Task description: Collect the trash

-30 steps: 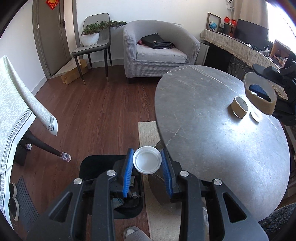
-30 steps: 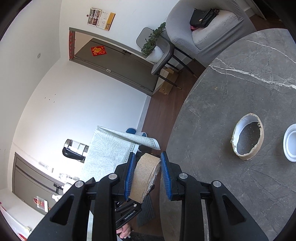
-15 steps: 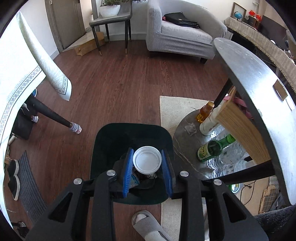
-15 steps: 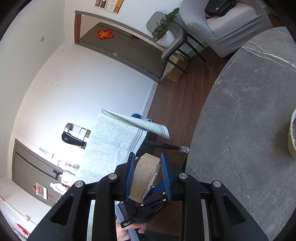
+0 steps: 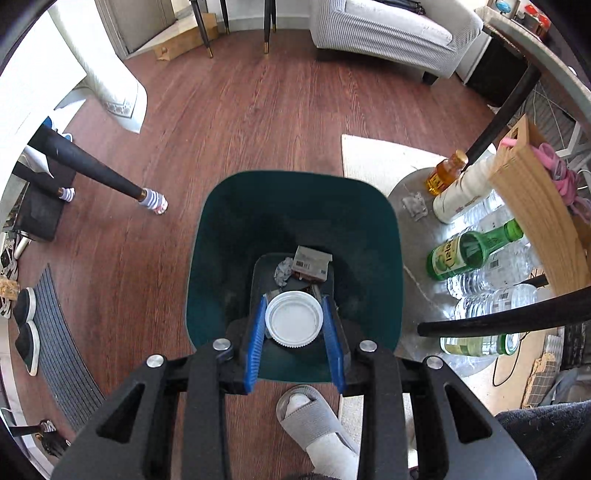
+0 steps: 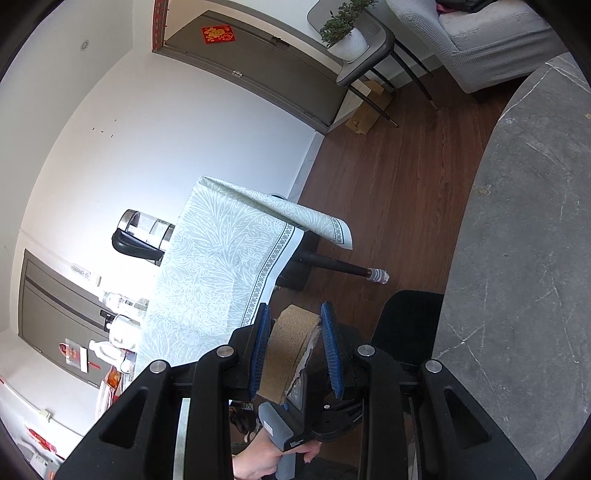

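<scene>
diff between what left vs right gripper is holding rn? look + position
The left gripper holds a white plastic lid: round, ridged rim, intact. The right gripper holds a brown cardboard piece: curved, rough, with a torn edge. The white plastic lid sits directly above the open dark green bin; the brown cardboard piece is off to the side, with only the bin's edge visible behind it. Both are clamped between blue pads, neither yet dropped.

Green bottle [image 5: 467, 252], at 3 o'clock from the bin: pale label with large lettering, too warped to read.
Carton in the bin [image 5: 311, 263]: barcode sticker, digits too small to read.
Water bottles [image 5: 496, 299]: barcode labels, unreadable.
Door sign [image 6: 218, 34], at 11 o'clock: red square with a gold figure, possibly a character; not legible.
</scene>
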### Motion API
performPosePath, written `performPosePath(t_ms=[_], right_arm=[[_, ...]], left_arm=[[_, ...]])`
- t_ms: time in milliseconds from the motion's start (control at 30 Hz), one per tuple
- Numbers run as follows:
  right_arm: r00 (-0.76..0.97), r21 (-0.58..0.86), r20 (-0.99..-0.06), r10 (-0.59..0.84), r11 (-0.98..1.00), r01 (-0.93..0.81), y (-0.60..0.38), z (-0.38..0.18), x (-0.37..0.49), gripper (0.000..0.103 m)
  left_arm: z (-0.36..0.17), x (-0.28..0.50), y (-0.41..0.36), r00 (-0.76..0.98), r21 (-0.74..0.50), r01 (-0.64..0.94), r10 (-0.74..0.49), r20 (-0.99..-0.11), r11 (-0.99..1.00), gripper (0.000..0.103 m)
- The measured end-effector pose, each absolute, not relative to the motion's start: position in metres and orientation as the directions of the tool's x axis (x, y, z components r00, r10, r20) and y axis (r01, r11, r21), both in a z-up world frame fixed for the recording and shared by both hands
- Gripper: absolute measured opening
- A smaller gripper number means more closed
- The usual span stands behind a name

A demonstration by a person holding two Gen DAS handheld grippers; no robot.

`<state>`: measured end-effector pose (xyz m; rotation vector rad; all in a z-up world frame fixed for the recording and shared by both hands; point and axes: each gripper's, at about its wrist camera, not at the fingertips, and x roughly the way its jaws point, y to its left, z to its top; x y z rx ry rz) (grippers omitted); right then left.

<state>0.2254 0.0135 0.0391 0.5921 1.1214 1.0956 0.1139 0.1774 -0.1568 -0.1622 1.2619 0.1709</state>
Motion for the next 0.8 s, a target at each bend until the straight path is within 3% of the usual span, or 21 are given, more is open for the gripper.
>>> performPosePath(t_ms=[200,333,800], right_arm=[[0.017,0.827,-0.434,0.901,0.405,-0.390,0.032,0.032,0.226,0.029],[0.024,0.798,-0.477,0.879,0.444,-0.408,0.047,0.029,0.224,0.029],[0.080,0.551,-0.699,0.711,0.606,-0.574,0.119,0.005,0.204,0.029]], left_arm=[[-0.182,0.111,0.187,0.223,-0.035,-0.219,0.015,-0.975,0.975,0.033],[-0.188,0.105,0.191,0.199,-0.016,-0.218,0.029,-0.979,0.976,0.041],[-0.145,0.071,0.237,0.322,-0.043,-0.284,0.053,-0.945,0.958,0.042]])
